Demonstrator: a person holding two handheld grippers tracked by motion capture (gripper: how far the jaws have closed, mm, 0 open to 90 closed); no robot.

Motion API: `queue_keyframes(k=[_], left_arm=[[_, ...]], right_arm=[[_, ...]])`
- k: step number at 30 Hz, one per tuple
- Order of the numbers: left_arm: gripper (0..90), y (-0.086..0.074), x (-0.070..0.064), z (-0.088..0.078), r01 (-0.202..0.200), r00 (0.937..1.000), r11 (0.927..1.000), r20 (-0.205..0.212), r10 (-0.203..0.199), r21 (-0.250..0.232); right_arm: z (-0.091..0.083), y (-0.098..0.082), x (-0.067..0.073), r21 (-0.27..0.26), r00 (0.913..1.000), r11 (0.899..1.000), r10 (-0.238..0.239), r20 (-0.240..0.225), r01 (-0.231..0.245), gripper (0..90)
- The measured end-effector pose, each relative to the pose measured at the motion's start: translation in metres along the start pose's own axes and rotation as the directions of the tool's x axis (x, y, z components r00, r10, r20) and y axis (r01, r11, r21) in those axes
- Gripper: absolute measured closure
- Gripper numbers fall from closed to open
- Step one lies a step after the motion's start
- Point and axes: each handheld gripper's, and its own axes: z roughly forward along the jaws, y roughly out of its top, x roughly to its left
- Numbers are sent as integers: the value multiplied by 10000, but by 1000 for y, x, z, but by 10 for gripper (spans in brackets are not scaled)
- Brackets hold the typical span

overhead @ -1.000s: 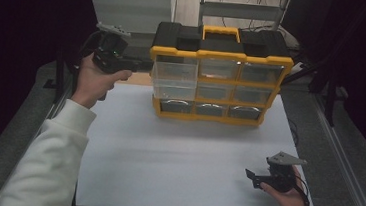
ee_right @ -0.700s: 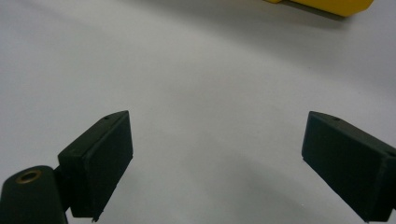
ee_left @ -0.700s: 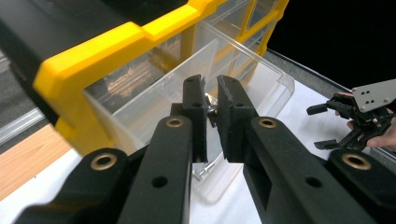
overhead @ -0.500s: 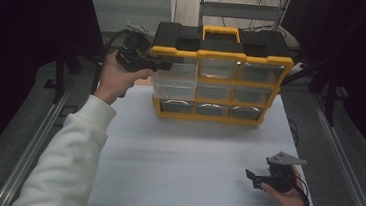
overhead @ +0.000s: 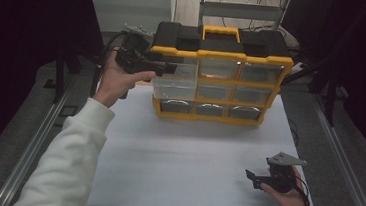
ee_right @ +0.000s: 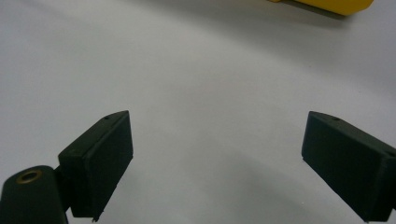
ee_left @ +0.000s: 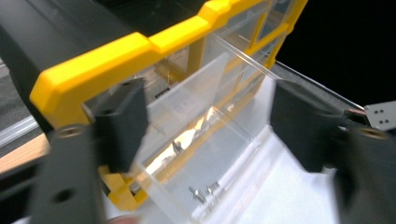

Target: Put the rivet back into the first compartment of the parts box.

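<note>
High view: yellow-and-black drawer organizer [overhead: 218, 76] stands upright at far edge of white worktop [overhead: 186, 158]. Clear drawer [overhead: 175, 77] at upper left column is pulled part-way out toward the person. Left tool [overhead: 166, 66] sits level at that drawer's front; its jaws have just been opening, and now stand released, wide apart, either side of the drawer's front corner, pads not pressing.

Left gripper view: drawer [ee_left: 210, 140] lies straight ahead between the jaws, long axis running into the cabinet; small screws [ee_left: 203, 191] on its floor.

Right tool [overhead: 261, 177] rests low at near right of worktop, jaws spread, nothing between them, well apart from organizer.

Judgement: left hand is far nearer; next move runs along the drawer's slide axis.
</note>
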Motion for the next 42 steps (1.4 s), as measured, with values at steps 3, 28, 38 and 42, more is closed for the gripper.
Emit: queue_keyframes(k=[3,28,38,42], left_arm=[[196,-8,-2,-8,-67,9999,9999,136,68,-90],[154,-115,2,-37,546,9970,9984,-564,-539,121],[165,-182,-1,-20,735,9962,9970,-486,-722,255],[169,-209,-5,-7,718,9960,9949,-580,-678,704]], right_arm=[[0,1,1,13,10000,10000,-40,-18,40,92],[-1,3,4,-120,9998,9998,-167,-132,165,91],[-3,7,7,-335,9995,9991,-250,-216,243,81],[-4,6,9,-403,9990,9987,-311,-310,299,78]])
